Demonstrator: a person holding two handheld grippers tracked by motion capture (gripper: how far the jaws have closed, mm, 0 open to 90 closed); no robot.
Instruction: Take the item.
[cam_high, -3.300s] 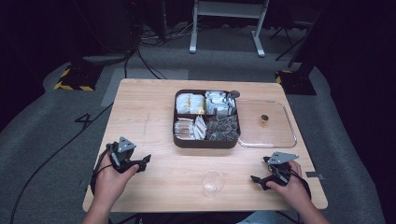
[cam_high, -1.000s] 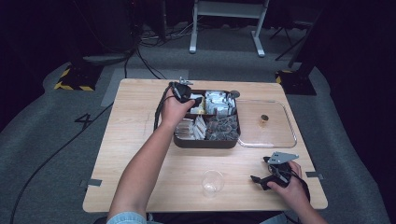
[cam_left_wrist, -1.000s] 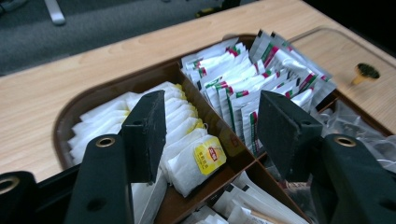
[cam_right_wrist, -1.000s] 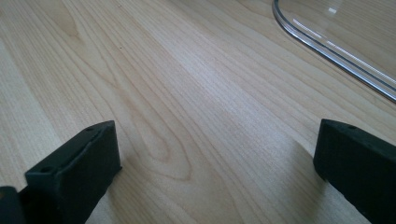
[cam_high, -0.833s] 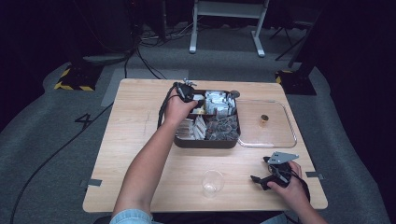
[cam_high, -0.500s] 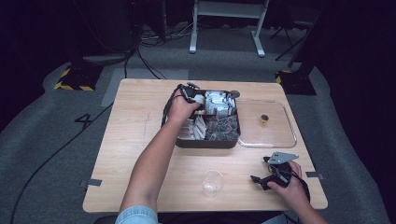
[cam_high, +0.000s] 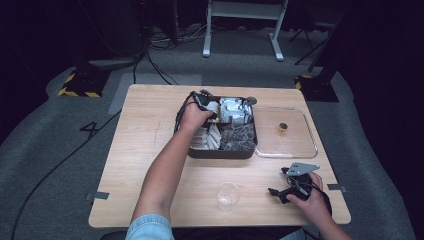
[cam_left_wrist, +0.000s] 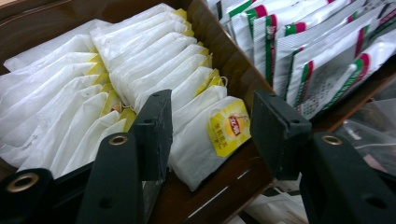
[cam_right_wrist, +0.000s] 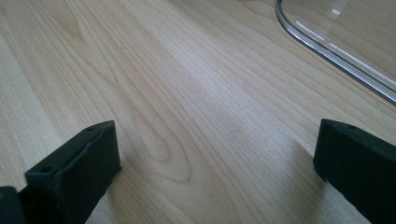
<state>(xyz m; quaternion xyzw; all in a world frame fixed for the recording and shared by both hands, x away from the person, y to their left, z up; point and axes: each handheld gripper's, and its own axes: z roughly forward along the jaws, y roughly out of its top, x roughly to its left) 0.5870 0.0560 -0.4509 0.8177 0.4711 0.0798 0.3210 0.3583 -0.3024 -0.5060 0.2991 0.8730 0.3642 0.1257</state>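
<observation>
A dark compartment box (cam_high: 220, 152) stands mid-table, holding rows of white tea bags (cam_left_wrist: 154, 60) with yellow tags and green-and-red striped sachets (cam_left_wrist: 322, 51). My left gripper (cam_high: 207, 107) reaches over the box's back left compartment. In the left gripper view it (cam_left_wrist: 210, 123) is open, its jaws either side of the front tea bag (cam_left_wrist: 205, 140) with the yellow tag, not closed on it. My right gripper (cam_high: 287, 187) rests near the table's front right edge, open, over bare wood (cam_right_wrist: 205, 116).
The box's clear lid (cam_high: 285, 135) with a small brass knob lies just right of the box; its rim (cam_right_wrist: 336, 56) shows ahead of the right gripper. A clear cup (cam_high: 227, 195) stands near the front edge. Cables and a stand's legs lie on the floor beyond.
My left arm went from the table's front left out to the box, then slid rightward over the back compartment in the last second. The right gripper stayed put.
</observation>
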